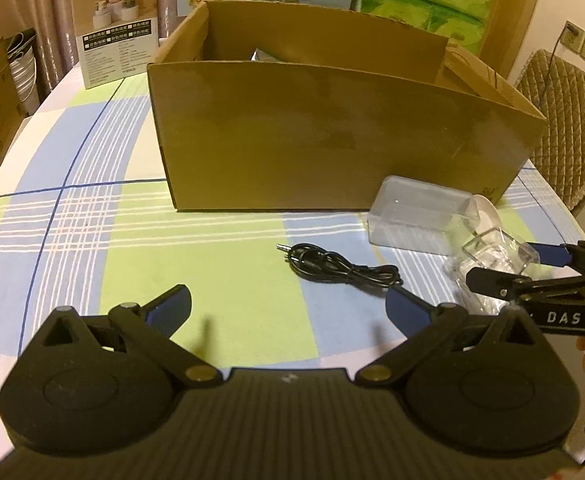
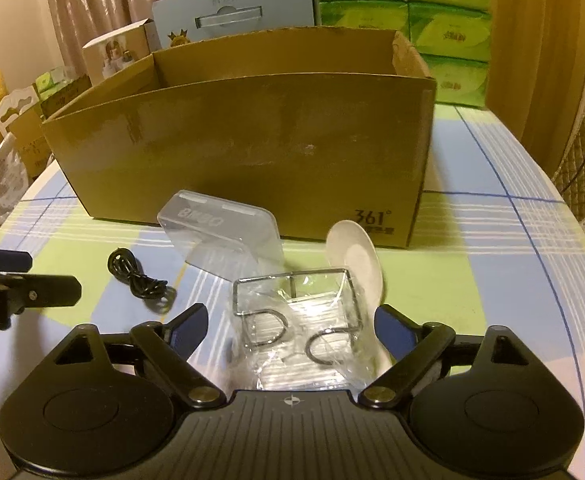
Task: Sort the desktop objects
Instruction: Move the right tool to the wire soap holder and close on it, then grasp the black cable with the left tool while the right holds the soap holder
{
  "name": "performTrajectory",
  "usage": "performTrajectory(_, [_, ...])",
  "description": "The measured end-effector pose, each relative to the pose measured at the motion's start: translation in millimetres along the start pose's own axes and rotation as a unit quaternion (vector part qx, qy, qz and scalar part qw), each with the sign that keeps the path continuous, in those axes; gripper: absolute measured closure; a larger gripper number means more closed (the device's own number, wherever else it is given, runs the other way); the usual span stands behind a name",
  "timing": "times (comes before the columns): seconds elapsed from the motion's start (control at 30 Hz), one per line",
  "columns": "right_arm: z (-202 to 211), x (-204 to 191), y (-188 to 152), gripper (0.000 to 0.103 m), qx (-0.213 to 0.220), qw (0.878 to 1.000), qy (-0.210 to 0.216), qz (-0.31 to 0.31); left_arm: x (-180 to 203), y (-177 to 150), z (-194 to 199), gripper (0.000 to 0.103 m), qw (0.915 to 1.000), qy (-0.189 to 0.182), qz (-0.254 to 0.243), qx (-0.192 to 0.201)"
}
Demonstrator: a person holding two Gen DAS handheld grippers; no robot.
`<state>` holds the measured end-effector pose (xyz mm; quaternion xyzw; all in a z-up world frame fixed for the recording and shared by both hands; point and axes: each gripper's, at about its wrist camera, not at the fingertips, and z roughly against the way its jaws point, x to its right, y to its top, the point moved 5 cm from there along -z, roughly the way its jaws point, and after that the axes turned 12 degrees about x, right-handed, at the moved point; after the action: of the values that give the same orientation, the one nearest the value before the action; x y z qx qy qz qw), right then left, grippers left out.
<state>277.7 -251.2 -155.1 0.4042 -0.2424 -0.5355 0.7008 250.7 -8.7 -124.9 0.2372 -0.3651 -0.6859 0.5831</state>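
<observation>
On the checked tabletop (image 2: 492, 248), low in the middle of the picture, the right hand-held gripper (image 2: 292, 330) stands wide open around a wire rack in clear wrap (image 2: 296, 320), not squeezing it. Lower left, the left hand-held gripper (image 1: 288, 308) is open and empty near a black cable (image 1: 340, 268). Behind stands a big cardboard box (image 2: 252, 148).

Curtains (image 1: 32, 0) behind — quilted chair (image 1: 564, 120), wall sockets (image 1: 584, 44).
</observation>
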Motion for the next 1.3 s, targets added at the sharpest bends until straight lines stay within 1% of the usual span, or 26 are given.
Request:
performTrajectory(0.17, [-5, -4, -1, 0.017, 0.000, 1.000, -0.007, 0.009, -1, 0, -3, 0.002, 1.0000, 0.000, 0.002, -0.003])
performTrajectory(0.23, [-6, -4, -2, 0.022, -0.003, 1.000, -0.008, 0.009, 1, -1, -3, 0.001, 1.0000, -0.003, 0.002, -0.004])
performTrajectory(0.3, [-6, -5, -2, 0.030, -0.004, 1.000, -0.010, 0.013, 2, -2, -3, 0.002, 1.0000, -0.004, 0.000, -0.005])
performTrajectory(0.5, [-5, -7, -2, 0.038, -0.003, 1.000, -0.012, 0.017, 2, -2, -4, 0.001, 1.0000, -0.005, 0.003, -0.006])
performTrajectory(0.67, [-2, -12, -3, 0.039, -0.005, 1.000, -0.002, 0.015, 1, -2, -5, 0.001, 1.0000, -0.004, 0.004, -0.007])
performTrajectory(0.97, [-6, -32, -5, 0.039, -0.001, 1.000, 0.013, 0.013, -13, 2, -1, 0.002, 0.9997, 0.015, 0.017, 0.002])
performTrajectory(1.2, [-21, -47, -1, 0.039, 0.014, 1.000, 0.000, 0.014, -18, 1, 0, 0.001, 0.9997, 0.016, 0.021, -0.001])
performTrajectory(1.27, [-23, -52, -2, 0.039, 0.014, 1.000, 0.007, 0.022, -22, 2, 0, 0.001, 0.9995, 0.017, 0.025, -0.001])
performTrajectory(1.3, [-23, -56, -2, 0.039, 0.013, 0.999, 0.018, 0.024, -23, 2, 1, 0.001, 0.9994, 0.019, 0.028, 0.000])
